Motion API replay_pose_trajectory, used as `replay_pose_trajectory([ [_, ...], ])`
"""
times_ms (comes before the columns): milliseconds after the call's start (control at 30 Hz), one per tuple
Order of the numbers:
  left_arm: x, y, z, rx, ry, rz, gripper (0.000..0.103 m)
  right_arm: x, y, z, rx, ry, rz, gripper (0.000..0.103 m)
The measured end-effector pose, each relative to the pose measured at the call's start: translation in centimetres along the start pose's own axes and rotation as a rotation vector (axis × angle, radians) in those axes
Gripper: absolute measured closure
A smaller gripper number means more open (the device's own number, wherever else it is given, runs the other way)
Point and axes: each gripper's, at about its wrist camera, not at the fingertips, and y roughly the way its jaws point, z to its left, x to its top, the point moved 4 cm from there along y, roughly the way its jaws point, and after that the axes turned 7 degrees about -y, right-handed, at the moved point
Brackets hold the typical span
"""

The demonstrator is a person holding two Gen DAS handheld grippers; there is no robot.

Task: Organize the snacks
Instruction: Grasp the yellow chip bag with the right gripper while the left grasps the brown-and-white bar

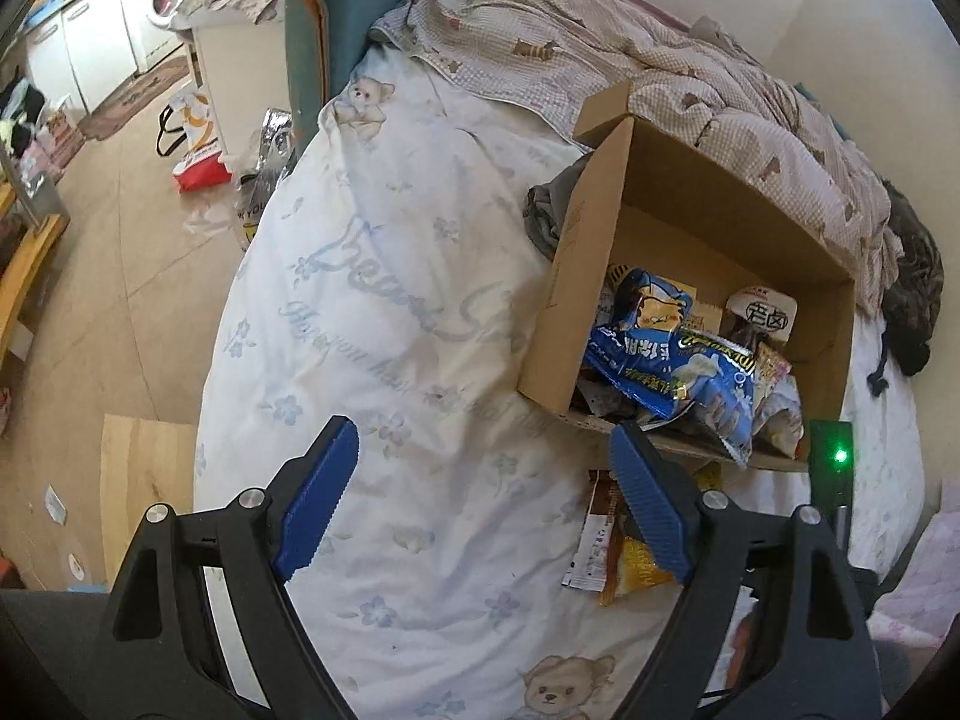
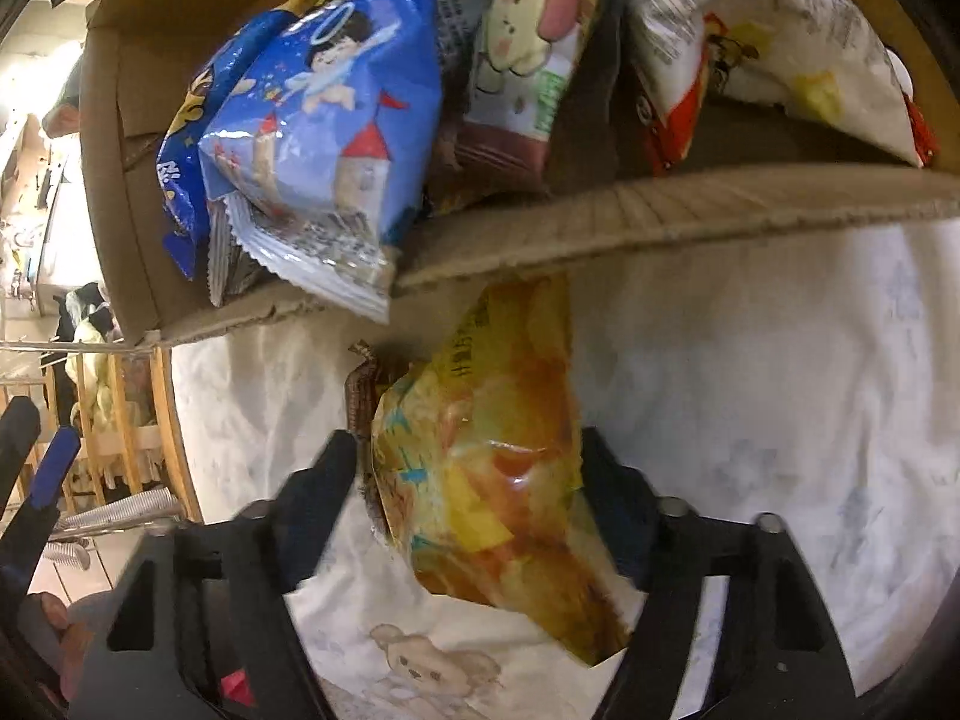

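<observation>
Right wrist view: right tool (image 2: 468,450) clenches the yellow snack bag (image 2: 486,468) near the box (image 2: 660,210). Left tool (image 1: 483,450) hangs released. Slick foil could slip, catching the box's rim.

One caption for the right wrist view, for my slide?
Right claw grips a yellow snack bag before the cardboard box.

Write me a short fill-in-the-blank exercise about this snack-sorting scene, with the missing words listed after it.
1. The right gripper is closed around a ____ snack bag.
2. The left gripper is open and holds ____.
3. The blue snack bag lies inside a cardboard ____, its crimped end hanging over the rim.
4. The box sits on a white bedsheet printed with flowers and teddy ____.

Missing words: yellow; nothing; box; bears
</observation>
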Motion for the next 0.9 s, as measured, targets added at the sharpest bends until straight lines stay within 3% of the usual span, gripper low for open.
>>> replay_pose_trajectory([
  [67, -0.1, 0.2, -0.3, -0.003, 0.006, 0.007, 0.02, -0.3, -0.5, 0.0, -0.001, -0.013, -0.005, 0.054],
  [267, -1.0, 1.1, -1.4, -0.007, 0.037, 0.036, 0.02, -1.2, -3.5, -0.4, 0.018, -0.063, -0.05, 0.056],
  [367, -2.3, 2.1, -2.3, -0.005, 0.088, 0.097, 0.02, -2.0, -5.6, -0.5, 0.027, -0.086, -0.086, 0.056],
  [667, -6.6, 7.4, -5.9, 0.015, 0.204, 0.275, 0.02, -3.6, -9.8, -3.3, 0.076, -0.019, -0.164, 0.056],
  [900, -8.7, 11.3, -8.2, 0.08, 0.322, 0.315, 0.024, -4.4, -10.9, -4.6, 0.078, 0.023, -0.203, 0.056],
])
